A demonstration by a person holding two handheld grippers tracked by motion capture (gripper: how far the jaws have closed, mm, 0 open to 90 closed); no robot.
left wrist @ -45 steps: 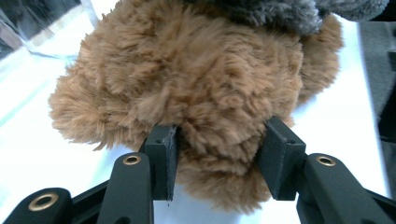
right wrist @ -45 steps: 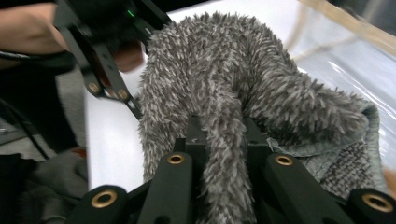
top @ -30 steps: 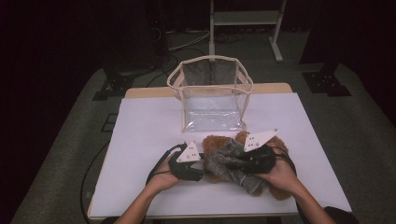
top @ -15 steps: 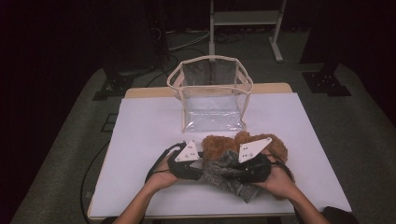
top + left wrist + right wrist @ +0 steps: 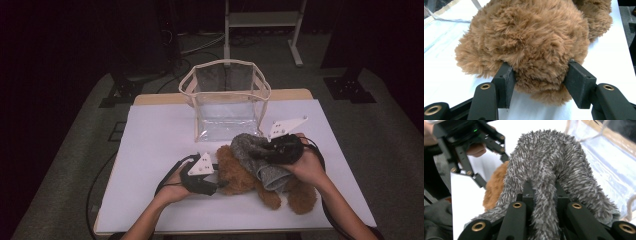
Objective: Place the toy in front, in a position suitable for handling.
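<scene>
While held clear of the tabletop (image 5: 150,150), grey fuzzy cloth (image 5: 260,155) pinched in the right hand-held gripper (image 5: 260,152), jaws nearly together with a fold of the pile squeezed between them, both ends drooping over and past the jaws in the right gripper view (image 5: 544,177). Long axis of the cloth running from the gripper down toward the person's side, its lower end draped on the brown plush bear (image 5: 250,177). Clear bag (image 5: 225,100) standing upright and open-topped just beyond the cloth, farther from the person; right hand plainly the nearer to it, so coming move judged a short carry forward and up over the bag's rim. Left hand-held gripper (image 5: 217,184) low at the bear's left side, partly open, jaws set either side of the plush (image 5: 534,50) and touching the fur without visibly compressing it; jaws just been opening, bear between them. Compared with a second ago: cloth and right gripper higher and closer to the bag, more of the bear uncovered; left hand in the same place.
</scene>
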